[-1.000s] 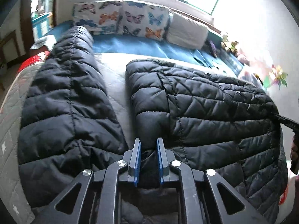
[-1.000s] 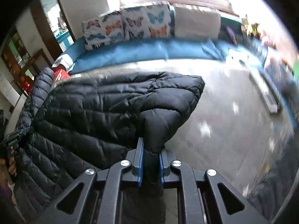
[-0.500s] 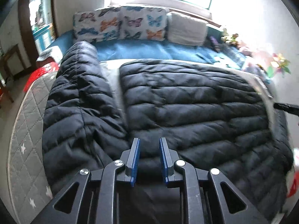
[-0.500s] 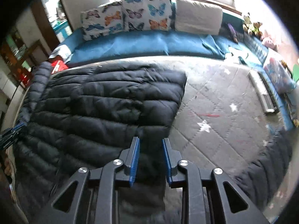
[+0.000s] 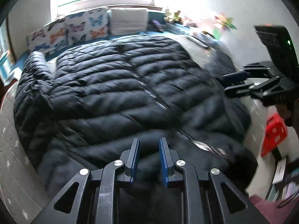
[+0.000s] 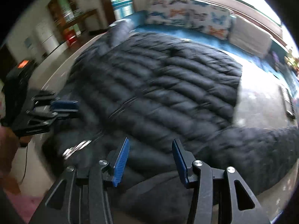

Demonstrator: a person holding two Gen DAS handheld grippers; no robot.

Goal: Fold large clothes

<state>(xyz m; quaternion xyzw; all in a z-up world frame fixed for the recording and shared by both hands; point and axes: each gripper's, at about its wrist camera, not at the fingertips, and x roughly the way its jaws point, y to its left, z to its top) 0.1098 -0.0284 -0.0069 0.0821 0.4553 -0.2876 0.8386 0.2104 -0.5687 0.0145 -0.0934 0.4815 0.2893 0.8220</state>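
A large black quilted puffer jacket (image 5: pixel 130 85) lies spread flat on the grey star-patterned bed cover (image 5: pixel 11 149), front closed, one sleeve out to each side. It also fills the right wrist view (image 6: pixel 168 93). My left gripper (image 5: pixel 148 145) is open and empty just above the jacket's near hem. My right gripper (image 6: pixel 150 149) is open wider and empty above the near edge; it also shows at the right of the left wrist view (image 5: pixel 231 83). The left gripper shows at the left of the right wrist view (image 6: pixel 63 108).
Butterfly-print pillows (image 5: pixel 74 29) and a white pillow (image 5: pixel 129 21) line the far side under a bright window. A red stool (image 5: pixel 273 132) stands to the right of the bed. Shelves and a doorway (image 6: pixel 74 18) are at the far left.
Both grippers have let go of the jacket and opened. The jacket now lies flat, and both grippers have pulled back toward the near edge and turned toward each other.
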